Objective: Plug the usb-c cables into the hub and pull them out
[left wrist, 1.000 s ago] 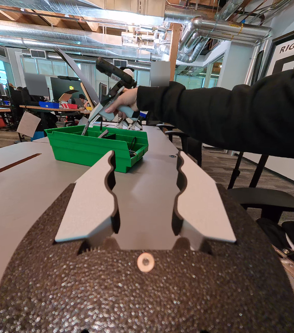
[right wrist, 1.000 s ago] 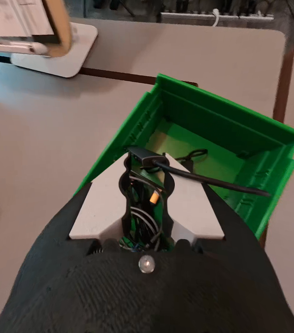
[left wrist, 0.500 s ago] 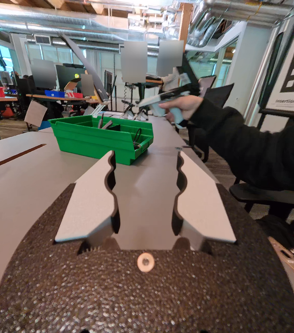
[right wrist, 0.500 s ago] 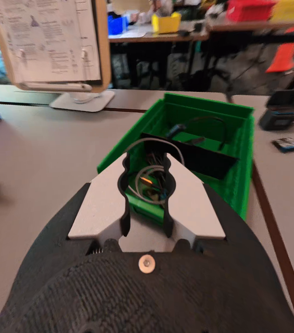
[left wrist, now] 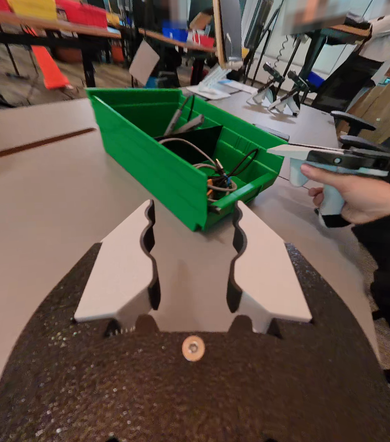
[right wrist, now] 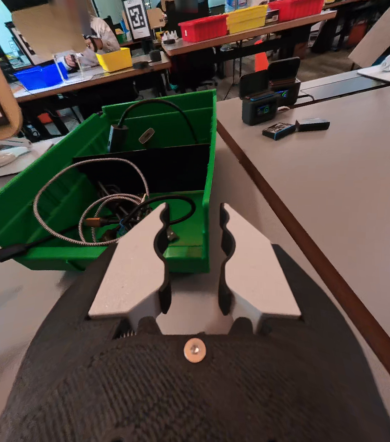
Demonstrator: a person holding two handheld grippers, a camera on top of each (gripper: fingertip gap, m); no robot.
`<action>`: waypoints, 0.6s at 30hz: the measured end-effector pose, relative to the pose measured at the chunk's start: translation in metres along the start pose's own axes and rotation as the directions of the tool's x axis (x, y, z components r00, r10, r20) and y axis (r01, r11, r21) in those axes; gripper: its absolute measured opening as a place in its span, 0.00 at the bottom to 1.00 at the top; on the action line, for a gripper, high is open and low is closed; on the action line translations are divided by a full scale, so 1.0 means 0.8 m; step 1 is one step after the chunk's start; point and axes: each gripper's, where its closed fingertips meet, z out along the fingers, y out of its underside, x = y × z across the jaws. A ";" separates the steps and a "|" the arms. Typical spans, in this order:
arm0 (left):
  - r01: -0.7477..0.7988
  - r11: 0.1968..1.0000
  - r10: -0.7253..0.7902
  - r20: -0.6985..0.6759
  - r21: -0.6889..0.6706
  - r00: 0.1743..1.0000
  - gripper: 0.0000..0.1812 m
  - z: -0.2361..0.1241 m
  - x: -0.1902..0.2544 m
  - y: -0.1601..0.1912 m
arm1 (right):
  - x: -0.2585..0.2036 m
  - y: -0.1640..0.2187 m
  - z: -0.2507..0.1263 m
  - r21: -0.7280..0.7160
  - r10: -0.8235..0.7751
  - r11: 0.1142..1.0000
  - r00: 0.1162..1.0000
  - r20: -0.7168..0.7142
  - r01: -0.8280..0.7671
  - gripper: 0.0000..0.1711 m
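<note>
A green bin (left wrist: 146, 153) stands on the grey table. A black divider (right wrist: 165, 167) splits it. The near compartment holds a tangle of usb-c cables (right wrist: 108, 215), which also shows in the left wrist view (left wrist: 215, 174). One black plug (right wrist: 5, 254) hangs over the bin's wall (right wrist: 21, 215). The far compartment holds a dark hub (right wrist: 117, 137) and a grey one (right wrist: 146, 135). My right gripper (right wrist: 192, 207) is open and empty, just before the bin's near right corner. My left gripper (left wrist: 192, 205) is open and empty, at the bin's near corner. The right gripper (left wrist: 282, 150) also shows there, in a hand.
A brown seam (right wrist: 308, 239) separates this table from the one on the right, which carries two dark charger cases (right wrist: 269, 105) and loose black batteries (right wrist: 279, 130). Two spare grippers on stands (left wrist: 275, 95) and a clipboard stand (left wrist: 225, 35) sit behind the bin. An office chair (left wrist: 354, 124) is at the right. From my left tips it is roughly 7 cm to the black plug (right wrist: 5, 254); from my right, 15 cm.
My right gripper let go of the hub in the far compartment, drew back to the bin's near end and opened wider. My left gripper moved closer to the bin and tilted down.
</note>
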 end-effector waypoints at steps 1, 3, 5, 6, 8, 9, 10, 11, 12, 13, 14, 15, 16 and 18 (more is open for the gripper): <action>0.009 1.000 -0.009 0.003 -0.023 1.000 0.33 0.020 0.008 0.002 | 0.000 0.000 0.002 0.009 -0.015 1.000 1.000 -0.007 0.015 0.20; -0.003 0.999 0.006 0.070 -0.042 0.998 0.29 0.051 0.009 0.003 | 0.005 -0.002 0.003 0.036 -0.063 0.997 0.996 -0.055 0.065 0.09; -0.023 0.999 0.027 0.116 -0.040 0.993 0.24 0.072 0.006 0.001 | 0.013 -0.002 0.005 0.051 -0.110 0.992 0.987 -0.114 0.117 0.02; -0.029 0.998 0.034 0.129 -0.047 0.991 0.22 0.079 0.005 0.002 | 0.014 -0.002 0.006 0.058 -0.120 0.990 0.985 -0.122 0.128 0.01; -0.073 0.994 0.086 0.161 -0.086 0.983 0.09 0.087 -0.003 0.008 | 0.010 -0.002 0.007 0.064 -0.078 0.994 0.993 -0.090 0.084 0.01; -0.103 0.992 0.115 0.178 -0.076 0.977 0.08 0.087 -0.008 0.007 | 0.006 -0.001 0.007 0.063 -0.069 0.995 0.995 -0.075 0.073 0.01; -0.128 0.989 0.139 0.193 -0.071 0.971 0.07 0.084 -0.011 0.007 | 0.003 0.000 0.006 0.057 -0.079 0.995 0.994 -0.076 0.083 0.01; -0.152 0.986 0.164 0.203 -0.074 0.965 0.07 0.081 -0.012 0.008 | -0.001 0.000 0.005 0.042 -0.098 0.994 0.992 -0.083 0.102 0.01; -0.178 0.980 0.192 0.216 -0.084 0.957 0.07 0.075 -0.014 0.009 | -0.008 0.002 0.004 0.025 -0.113 0.993 0.990 -0.086 0.116 0.01; -0.206 0.973 0.224 0.237 -0.101 0.945 0.07 0.066 -0.018 0.010 | -0.018 0.002 0.002 0.016 -0.114 0.993 0.990 -0.079 0.115 0.01; -0.223 0.968 0.246 0.261 -0.116 0.933 0.06 0.055 -0.024 0.011 | -0.031 0.003 0.000 0.011 -0.109 0.994 0.992 -0.068 0.110 0.01; -0.228 0.966 0.254 0.279 -0.124 0.926 0.06 0.041 -0.030 0.013 | -0.047 0.007 -0.004 0.002 -0.111 0.994 0.992 -0.052 0.112 0.01; -0.217 0.969 0.243 0.291 -0.121 0.925 0.06 0.024 -0.036 0.016 | -0.064 0.012 -0.009 -0.007 -0.117 0.993 0.993 -0.032 0.117 0.02; -0.171 0.980 0.194 0.310 -0.100 0.931 0.06 -0.017 -0.049 0.022 | -0.107 0.023 -0.019 -0.017 -0.130 0.991 0.991 0.022 0.130 0.02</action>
